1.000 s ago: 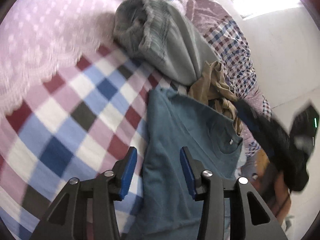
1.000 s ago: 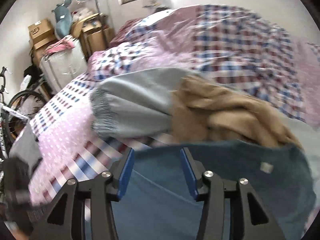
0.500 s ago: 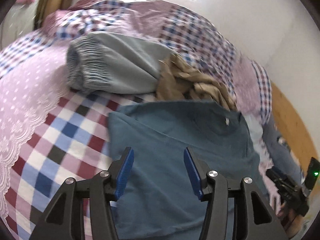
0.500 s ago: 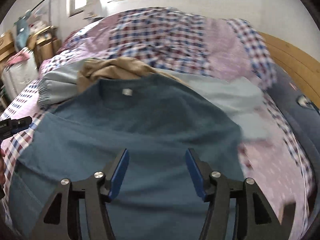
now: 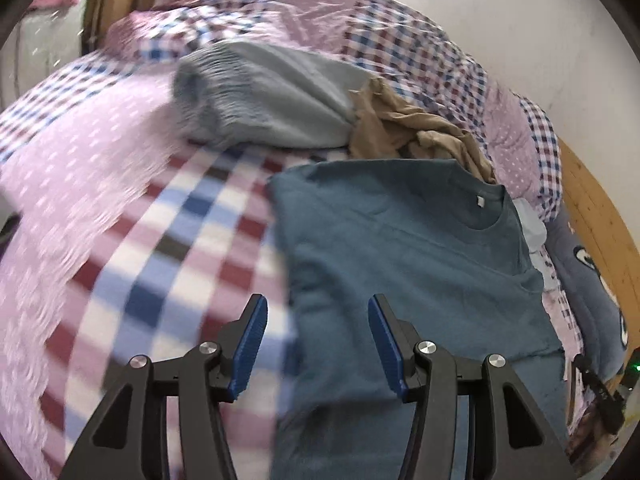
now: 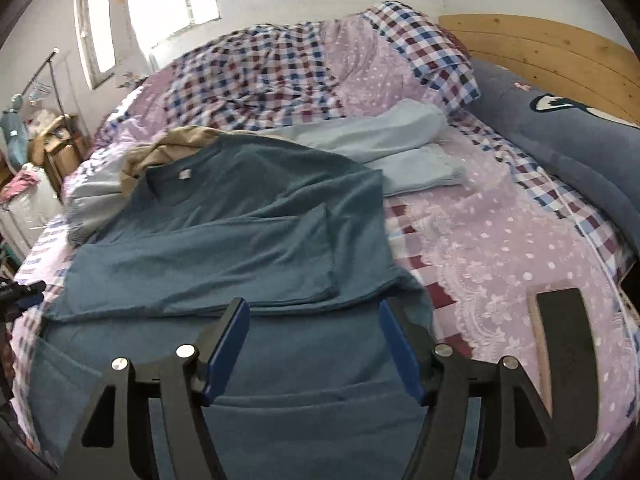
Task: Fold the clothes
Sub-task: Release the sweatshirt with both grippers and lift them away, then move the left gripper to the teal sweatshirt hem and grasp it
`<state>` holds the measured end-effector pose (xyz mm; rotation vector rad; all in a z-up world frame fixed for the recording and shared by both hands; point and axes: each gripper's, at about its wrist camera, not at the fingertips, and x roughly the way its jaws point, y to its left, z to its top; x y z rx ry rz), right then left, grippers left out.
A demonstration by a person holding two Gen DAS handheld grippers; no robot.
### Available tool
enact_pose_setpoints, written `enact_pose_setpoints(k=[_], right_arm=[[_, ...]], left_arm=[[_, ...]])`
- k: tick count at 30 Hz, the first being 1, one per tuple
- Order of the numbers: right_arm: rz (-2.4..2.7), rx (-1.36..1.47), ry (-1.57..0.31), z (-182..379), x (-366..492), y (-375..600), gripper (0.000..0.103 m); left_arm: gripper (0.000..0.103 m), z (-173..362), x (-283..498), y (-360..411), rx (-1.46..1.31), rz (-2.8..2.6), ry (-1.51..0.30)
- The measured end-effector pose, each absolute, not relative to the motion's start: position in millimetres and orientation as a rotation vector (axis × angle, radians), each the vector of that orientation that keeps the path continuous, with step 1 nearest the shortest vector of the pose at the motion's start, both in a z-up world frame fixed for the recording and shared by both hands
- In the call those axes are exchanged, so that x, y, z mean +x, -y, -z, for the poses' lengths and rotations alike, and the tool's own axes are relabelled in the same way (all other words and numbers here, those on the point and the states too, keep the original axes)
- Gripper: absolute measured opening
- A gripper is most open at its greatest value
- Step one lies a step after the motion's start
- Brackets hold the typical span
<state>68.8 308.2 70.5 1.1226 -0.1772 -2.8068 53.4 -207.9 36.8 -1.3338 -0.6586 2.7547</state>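
In your left wrist view, your left gripper (image 5: 316, 340) has fingers wide and empty above the teal shirt's (image 5: 400, 264) left edge on the bed (image 5: 160, 240), collar farthest; in your right wrist view, your right gripper (image 6: 312, 344), fingers wide, hovers over its sleeve-folded midsection.

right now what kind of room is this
Most likely a lived-in bedroom: a bed with a pink checked quilt, a wooden headboard, and a teal long-sleeved shirt laid out on it for folding.

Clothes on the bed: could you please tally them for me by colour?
Teal shirt: 1
Tan garment: 1
Pale blue trousers: 1
Total: 3
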Motion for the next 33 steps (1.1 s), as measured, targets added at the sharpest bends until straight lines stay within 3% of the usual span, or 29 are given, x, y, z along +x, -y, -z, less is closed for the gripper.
enact_pose_setpoints(k=[16,27,33], right_arm=[[2.78,0.966,0.045,-79,108,-279,0.073],[2.818,0.988,0.239,-80,132,-306,0.074],[2.822,1.001,0.244,-78,141,-310,0.074]], left_arm=[[0.056,-19,187,214,-1.493,-2.651,0.813],[0.056,1,232,194,-1.639,-2.512,0.759],[0.056,-23,236,185,-1.415,-2.602,0.735]])
